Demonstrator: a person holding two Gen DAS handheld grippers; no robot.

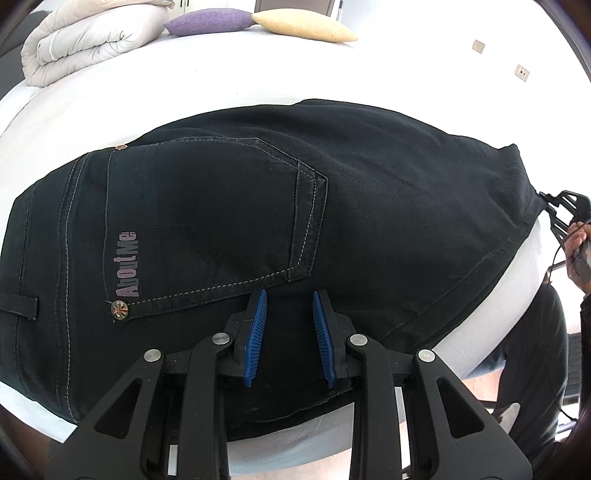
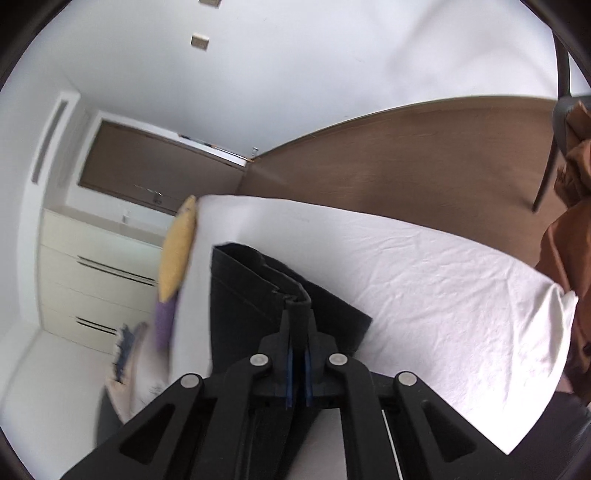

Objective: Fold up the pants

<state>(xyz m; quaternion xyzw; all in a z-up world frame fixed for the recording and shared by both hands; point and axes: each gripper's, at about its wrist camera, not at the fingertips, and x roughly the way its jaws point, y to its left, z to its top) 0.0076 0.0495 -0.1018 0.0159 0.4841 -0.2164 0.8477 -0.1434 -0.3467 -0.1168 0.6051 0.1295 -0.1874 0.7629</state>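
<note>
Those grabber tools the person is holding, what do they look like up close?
Each is a black plastic frame of angled bars with triangular cut-outs, joined by round silver pivot pins. The left gripper has two fingers lined with ribbed blue pads. The right gripper has the same build, with only thin blue edges of its pads showing. Thin black cables trail beside the person's hand.

A white-sheeted bed (image 2: 424, 266) fills the near ground. At its far end lie a folded pale duvet (image 1: 88, 37), a purple cushion (image 1: 210, 20) and a yellow cushion (image 1: 303, 26). Beyond stand white walls (image 2: 295, 74), brown flooring (image 2: 406, 155) and cream drawers (image 2: 96, 273).
</note>
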